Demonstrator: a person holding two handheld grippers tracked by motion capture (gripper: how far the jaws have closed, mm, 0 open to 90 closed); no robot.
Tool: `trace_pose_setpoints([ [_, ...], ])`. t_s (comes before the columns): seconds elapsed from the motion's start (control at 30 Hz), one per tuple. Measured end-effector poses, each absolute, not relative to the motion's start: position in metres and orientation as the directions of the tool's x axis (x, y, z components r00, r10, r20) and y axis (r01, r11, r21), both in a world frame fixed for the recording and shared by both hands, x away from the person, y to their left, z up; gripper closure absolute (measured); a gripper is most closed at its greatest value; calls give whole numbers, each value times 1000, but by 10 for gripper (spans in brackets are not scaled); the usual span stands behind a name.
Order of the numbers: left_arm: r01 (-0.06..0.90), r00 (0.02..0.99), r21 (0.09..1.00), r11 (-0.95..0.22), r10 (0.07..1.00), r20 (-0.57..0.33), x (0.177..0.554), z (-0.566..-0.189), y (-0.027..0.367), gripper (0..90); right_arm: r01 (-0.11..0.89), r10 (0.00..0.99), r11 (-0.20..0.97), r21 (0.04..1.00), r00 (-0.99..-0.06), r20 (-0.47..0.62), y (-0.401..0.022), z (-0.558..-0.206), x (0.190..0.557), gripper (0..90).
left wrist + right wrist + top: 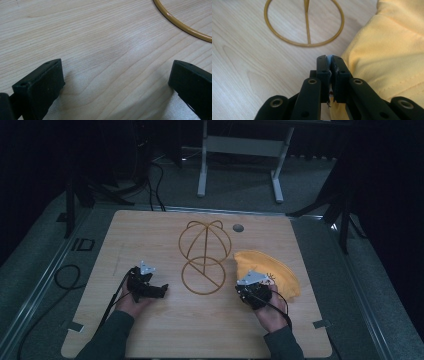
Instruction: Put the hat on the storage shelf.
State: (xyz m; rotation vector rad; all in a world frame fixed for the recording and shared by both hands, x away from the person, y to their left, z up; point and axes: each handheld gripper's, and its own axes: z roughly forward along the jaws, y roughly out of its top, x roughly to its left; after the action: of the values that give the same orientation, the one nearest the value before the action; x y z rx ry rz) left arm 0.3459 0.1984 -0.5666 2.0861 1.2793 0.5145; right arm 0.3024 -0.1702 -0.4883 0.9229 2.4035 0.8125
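The desk point(150, 240) carries a wire stand point(204, 257) at its middle and a yellow cloth point(270, 267) just right of it. The cloth looks soft, light and limp; it would sag, so a pinch at the hem or a fold seems best. The stand looks stiff, thin and light; grip a ring or strut. The right gripper point(331, 65) sits at the cloth's near edge, jaws closed together, holding nothing I can see. The left gripper point(115, 82) has jaws wide apart, empty, over bare wood.
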Motion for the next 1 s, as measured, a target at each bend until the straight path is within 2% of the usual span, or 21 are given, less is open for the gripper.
trace_pose_setpoints([
  [1.0,646,452,688,-330,892,3,346,-567,198,1,396,686,601,694,-701,-194,-173,-443,305,857],
])
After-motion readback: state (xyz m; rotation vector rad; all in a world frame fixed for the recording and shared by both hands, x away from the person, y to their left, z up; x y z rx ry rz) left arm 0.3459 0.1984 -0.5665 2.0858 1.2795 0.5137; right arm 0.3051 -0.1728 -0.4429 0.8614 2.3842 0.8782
